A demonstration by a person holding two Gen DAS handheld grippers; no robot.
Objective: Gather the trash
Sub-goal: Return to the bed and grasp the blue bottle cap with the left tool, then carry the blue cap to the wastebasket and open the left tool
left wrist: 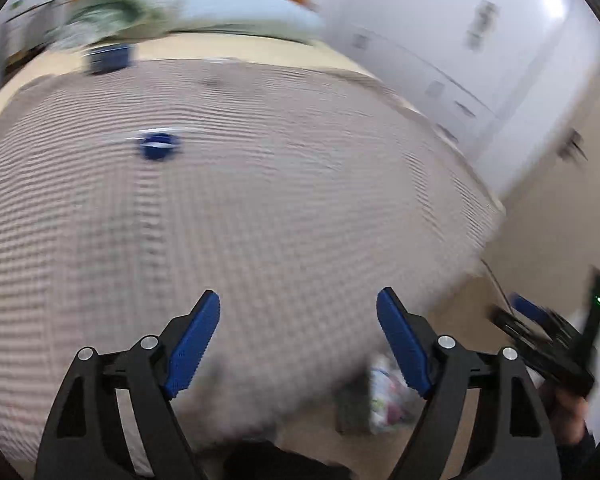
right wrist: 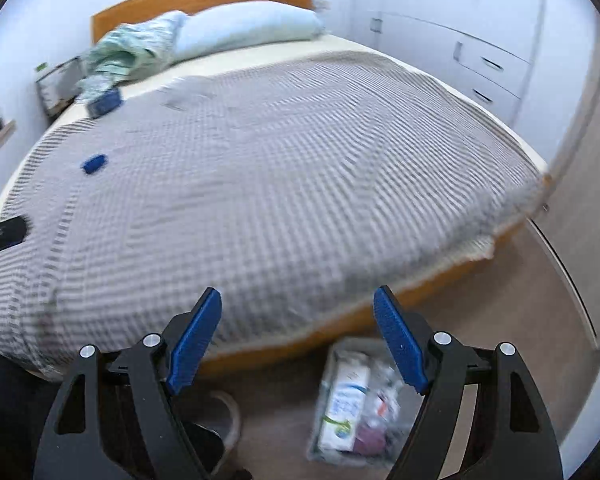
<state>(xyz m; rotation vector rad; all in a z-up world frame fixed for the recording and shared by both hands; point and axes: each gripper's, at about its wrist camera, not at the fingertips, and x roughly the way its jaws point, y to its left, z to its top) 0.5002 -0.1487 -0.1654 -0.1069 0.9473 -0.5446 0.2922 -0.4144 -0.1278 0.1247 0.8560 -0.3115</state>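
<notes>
In the left wrist view the left tool (left wrist: 298, 344) hangs over the near end of the bed (left wrist: 284, 208), its blue pads spread wide with only the striped cover showing between them, so it carries nothing; that suits a search for the next scrap. A small blue item (left wrist: 159, 147), blurred but likely a cap or wrapper, lies alone on the cover well ahead, and a darker blue box-like thing (left wrist: 109, 58) sits near the pillow (left wrist: 244, 12). The right tool (left wrist: 540, 332) shows at the right edge, too smeared to read there. In the right wrist view the right tool (right wrist: 298, 342) is likewise spread and empty, above the bed's foot. Below it on the floor (right wrist: 512, 320) stands a clear trash bag (right wrist: 356, 400), just beside the bed frame for easy drops, holding a white carton and crumpled packaging.
</notes>
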